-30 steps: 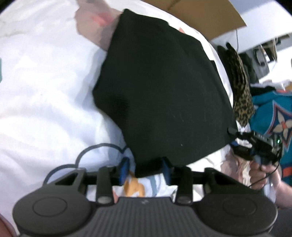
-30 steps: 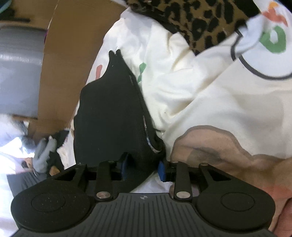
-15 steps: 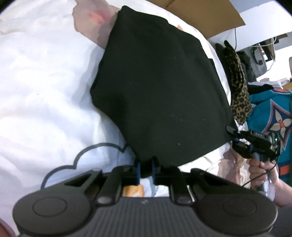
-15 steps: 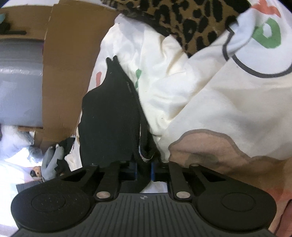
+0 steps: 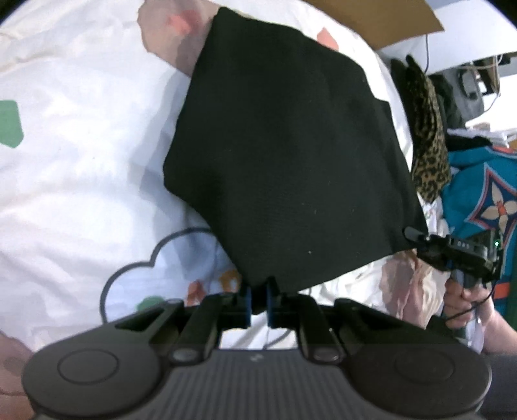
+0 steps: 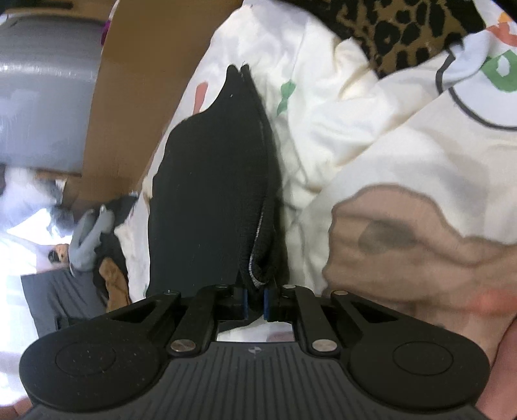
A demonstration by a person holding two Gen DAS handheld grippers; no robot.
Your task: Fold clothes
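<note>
A folded black garment (image 5: pixel 284 155) lies on a white printed bedsheet (image 5: pixel 71 155). My left gripper (image 5: pixel 258 299) is shut on its near corner. My right gripper (image 6: pixel 255 299) is shut on another corner of the same black garment (image 6: pixel 210 200), where a stitched hem shows. In the left wrist view the right gripper (image 5: pixel 416 237) grips the garment's right corner, held by a hand. The near edge of the garment is raised between the two grippers.
A leopard-print garment (image 5: pixel 426 142) and a teal patterned garment (image 5: pixel 484 206) lie to the right of the black one. The leopard-print garment (image 6: pixel 404 29) lies beyond the right gripper. A brown cardboard sheet (image 6: pixel 135 84) stands at the bed's far side. More clothes (image 6: pixel 93 232) lie on the left.
Both grippers have shut on the black garment's corners; a second ago their jaws were open around the cloth. The garment's near edge has lifted slightly.
</note>
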